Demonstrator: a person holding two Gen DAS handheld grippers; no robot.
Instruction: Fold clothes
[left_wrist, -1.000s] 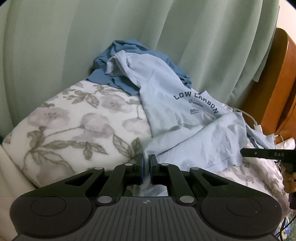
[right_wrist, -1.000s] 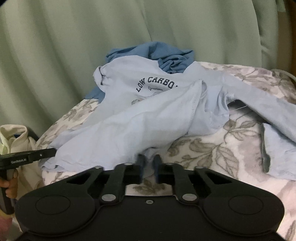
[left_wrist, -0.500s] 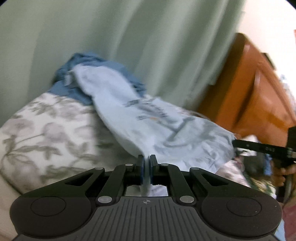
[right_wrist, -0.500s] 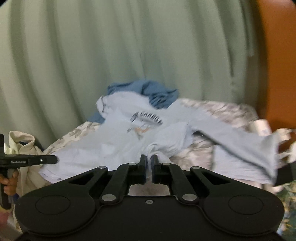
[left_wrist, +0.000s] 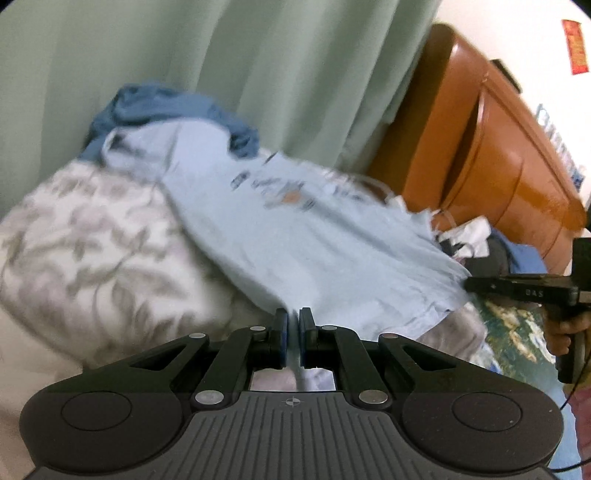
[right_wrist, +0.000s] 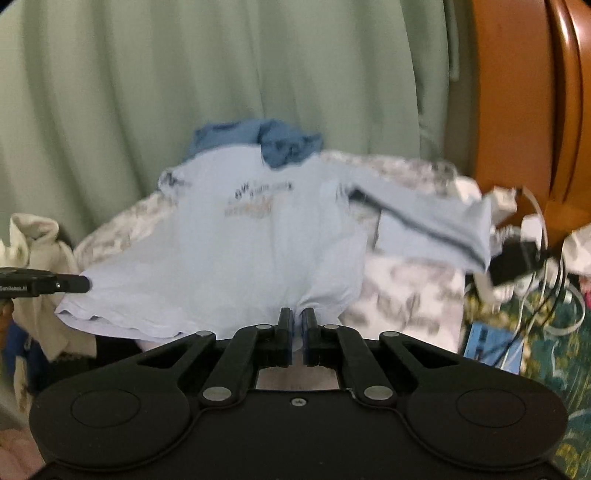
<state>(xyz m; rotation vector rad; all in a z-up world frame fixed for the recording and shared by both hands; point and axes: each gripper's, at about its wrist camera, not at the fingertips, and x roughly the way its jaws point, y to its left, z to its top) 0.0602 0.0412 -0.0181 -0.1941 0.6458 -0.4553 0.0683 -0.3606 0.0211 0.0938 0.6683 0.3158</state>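
Bed (right_wrist: 406, 280) with flower-print blanket takes most of both views, green curtain (right_wrist: 184, 92) behind, orange wooden headboard (left_wrist: 498, 147) off to one side. Light blue shirt (right_wrist: 236, 254) lies spread print-side up on the bed, long axis from collar at the far end near the curtain to hem at the near edge, hem lifted off the blanket and stretched wide between the two grippers. One long sleeve (right_wrist: 424, 221) trails out sideways toward the headboard, not tucked. Darker blue garment (right_wrist: 273, 144) sits bunched behind the collar, touching it, unfolded. Left gripper (left_wrist: 291, 325) fingers are clamped together on one hem corner, cloth pinched between them; right gripper (right_wrist: 296, 325) fingers likewise closed on the other hem corner with fabric bunching just above them. Each gripper has its own corner, neither nearer to the collar. Judging from this, the shirt is being drawn flat and square toward the near edge; both views are motion-blurred. No containers. Cables and a charger (right_wrist: 517, 254) lie beside the bed past the sleeve end; a cream garment (right_wrist: 40, 251) hangs at the left edge.
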